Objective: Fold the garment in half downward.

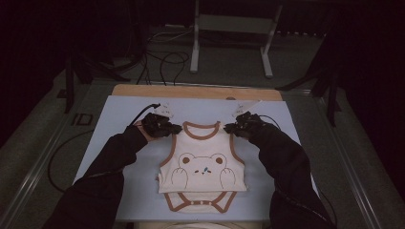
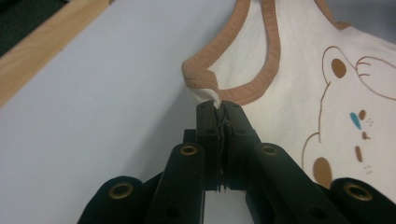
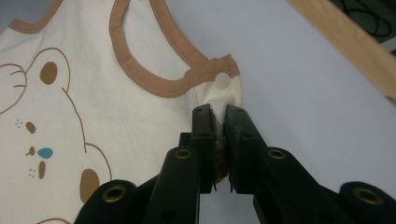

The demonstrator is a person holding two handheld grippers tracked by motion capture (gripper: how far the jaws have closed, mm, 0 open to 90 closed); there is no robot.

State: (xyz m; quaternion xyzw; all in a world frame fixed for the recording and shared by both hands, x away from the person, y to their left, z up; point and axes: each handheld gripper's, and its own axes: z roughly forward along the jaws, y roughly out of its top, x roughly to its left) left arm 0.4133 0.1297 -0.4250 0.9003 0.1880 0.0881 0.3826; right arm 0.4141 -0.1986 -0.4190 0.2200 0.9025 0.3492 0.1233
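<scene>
Baby bodysuit (image 1: 203,167) lies face up on the pale blue mat (image 1: 119,114), bear print up, neck opening toward the far edge, snap crotch at the near edge. Cream fabric, brown trim.

Left gripper (image 1: 173,129) sits at the garment's left shoulder strap. In the left gripper view its jaws are pressed together on a pinch of cream cloth just under the brown binding (image 2: 205,77); no gap visible.

Right gripper (image 1: 232,128) sits at the opposite shoulder. In the right gripper view its jaws are nearly closed, with a wad of fabric bunched between the tips, right beside a white snap button (image 3: 222,80) on the strap.

Both shoulders are held, body of the suit flat on the mat. Wooden board edge (image 1: 196,91) shows past the mat's far side. Black sleeves (image 1: 286,162) come in from the near edge.
</scene>
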